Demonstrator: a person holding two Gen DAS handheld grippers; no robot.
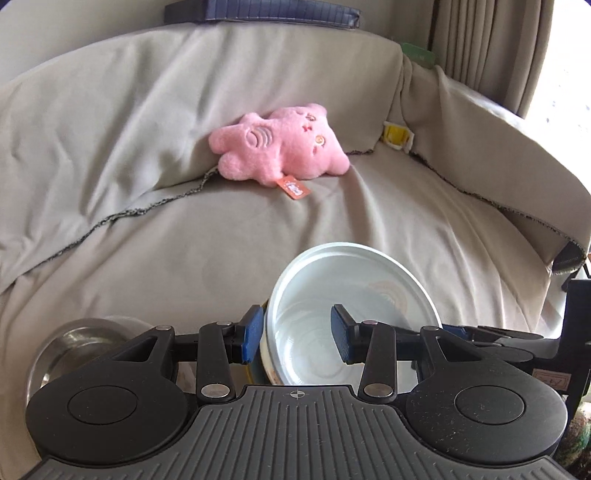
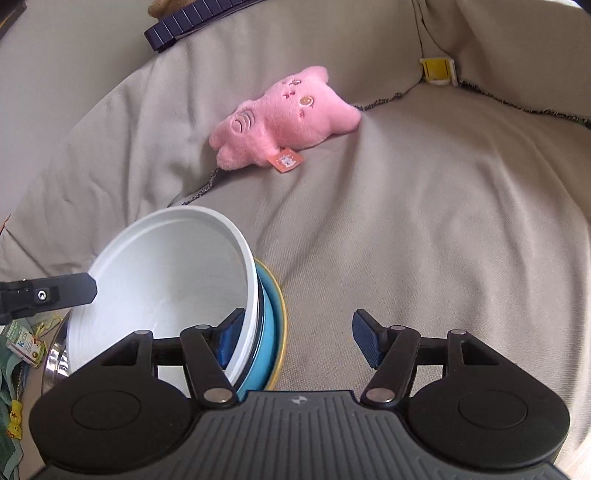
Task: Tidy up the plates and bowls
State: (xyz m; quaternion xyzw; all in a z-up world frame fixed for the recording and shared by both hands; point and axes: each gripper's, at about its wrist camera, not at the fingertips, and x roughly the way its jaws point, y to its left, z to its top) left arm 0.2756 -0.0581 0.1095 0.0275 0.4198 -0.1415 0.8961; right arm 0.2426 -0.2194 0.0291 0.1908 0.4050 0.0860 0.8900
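Note:
A white bowl (image 1: 351, 280) sits tilted inside a blue bowl with a yellow rim (image 2: 267, 332) on the beige-covered sofa. A steel bowl (image 1: 81, 339) lies just left of this stack. My left gripper (image 1: 297, 334) hangs over the white bowl's left wall, one blue pad outside it and the other over its inside, wide apart. Its black finger (image 2: 55, 293) shows over the white bowl (image 2: 166, 277) in the right wrist view. My right gripper (image 2: 297, 339) has its left pad inside the white bowl's right wall, and its right pad stands free over the cloth.
A pink plush toy (image 1: 280, 147) lies on the seat near the backrest. A small yellow and white item (image 1: 395, 134) sits in the sofa's back right corner. A dark blue strap (image 1: 258, 11) lies along the backrest top. Packets and clutter (image 2: 22, 343) lie left of the bowls.

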